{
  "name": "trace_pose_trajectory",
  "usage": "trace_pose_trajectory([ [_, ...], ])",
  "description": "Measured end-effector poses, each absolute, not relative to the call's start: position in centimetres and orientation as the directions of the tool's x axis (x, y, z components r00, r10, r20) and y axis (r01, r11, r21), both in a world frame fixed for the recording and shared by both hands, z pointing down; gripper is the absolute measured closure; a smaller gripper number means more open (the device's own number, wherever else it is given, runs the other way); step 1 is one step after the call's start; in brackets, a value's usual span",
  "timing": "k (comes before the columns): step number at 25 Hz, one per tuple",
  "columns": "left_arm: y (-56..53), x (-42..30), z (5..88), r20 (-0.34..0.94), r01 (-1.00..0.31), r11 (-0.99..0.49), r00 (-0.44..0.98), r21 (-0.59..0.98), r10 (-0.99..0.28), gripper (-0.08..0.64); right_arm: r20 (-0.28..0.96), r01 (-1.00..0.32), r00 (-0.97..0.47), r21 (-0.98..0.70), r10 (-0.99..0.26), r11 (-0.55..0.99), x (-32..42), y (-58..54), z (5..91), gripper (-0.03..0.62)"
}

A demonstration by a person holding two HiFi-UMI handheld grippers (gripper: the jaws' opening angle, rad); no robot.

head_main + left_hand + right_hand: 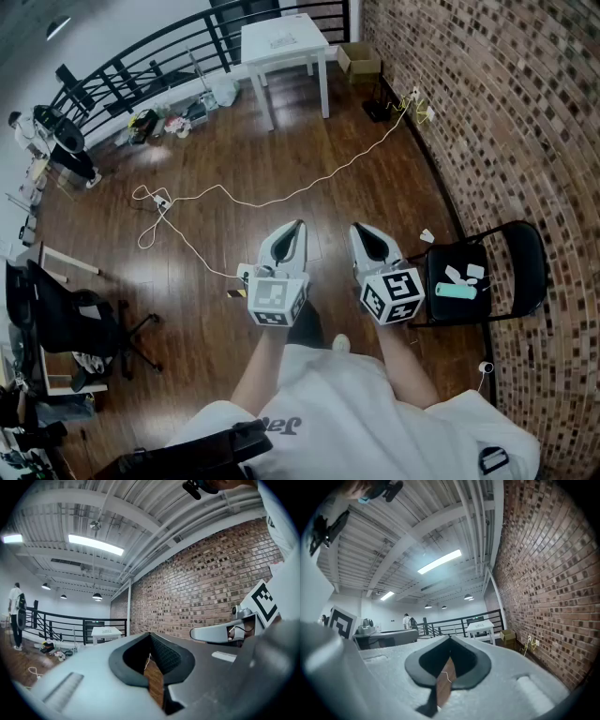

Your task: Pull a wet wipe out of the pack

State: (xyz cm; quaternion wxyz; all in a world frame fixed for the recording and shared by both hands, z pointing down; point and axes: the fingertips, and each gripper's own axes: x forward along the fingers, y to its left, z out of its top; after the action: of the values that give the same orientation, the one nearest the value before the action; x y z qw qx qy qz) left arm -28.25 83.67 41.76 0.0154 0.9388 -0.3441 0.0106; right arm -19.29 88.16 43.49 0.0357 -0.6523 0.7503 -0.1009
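Note:
The wet wipe pack [456, 291], a teal packet, lies on the seat of a black folding chair [525, 255] at the right, beside some white scraps [457, 273]. Both grippers are held level in front of the person, side by side and above the wooden floor. My left gripper [298, 225] [151, 637] has its jaws together, with only a thin slit of floor showing between them and nothing held. My right gripper [358, 228] [449, 641] is shut and empty too; it hangs to the left of the chair, apart from the pack. Neither gripper view shows the pack.
A brick wall [506, 112] runs along the right, close behind the chair. A white cable [281, 197] snakes over the floor ahead. A white table [281, 42] and a cardboard box [359, 61] stand at the far end, and an office chair [75, 323] at the left.

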Motion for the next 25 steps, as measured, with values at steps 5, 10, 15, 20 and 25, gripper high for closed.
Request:
trace_pose_trajectory([
  [5,77.9,-26.0,42.3,0.027,-0.656,-0.755,0.755,0.002,-0.656,0.545,0.094,-0.967,-0.170,-0.210,-0.981,0.148,-17.4,82.4,45.2,0.603],
  [10,66.4,-24.3,43.2,0.013,-0.685,-0.729,0.729,-0.013,-0.685,0.545,0.101,-0.955,-0.282,-0.121,-0.954,0.270,-18.8,72.1,46.1,0.603],
  [15,53.1,-25.3,41.0,-0.024,-0.718,-0.696,0.696,-0.011,-0.718,0.545,0.098,-0.941,-0.339,-0.051,-0.936,0.336,-20.0,58.0,43.0,0.603],
  [20,41.9,-27.4,40.6,-0.064,-0.737,-0.676,0.675,-0.011,-0.735,0.545,0.056,-0.947,-0.322,-0.009,-0.945,0.322,-20.4,45.8,40.7,0.603],
  [25,36.2,-26.2,44.9,-0.028,-0.708,-0.702,0.702,0.080,-0.712,0.545,0.092,-0.957,-0.290,-0.034,-0.953,0.288,-18.9,41.2,45.0,0.603],
])
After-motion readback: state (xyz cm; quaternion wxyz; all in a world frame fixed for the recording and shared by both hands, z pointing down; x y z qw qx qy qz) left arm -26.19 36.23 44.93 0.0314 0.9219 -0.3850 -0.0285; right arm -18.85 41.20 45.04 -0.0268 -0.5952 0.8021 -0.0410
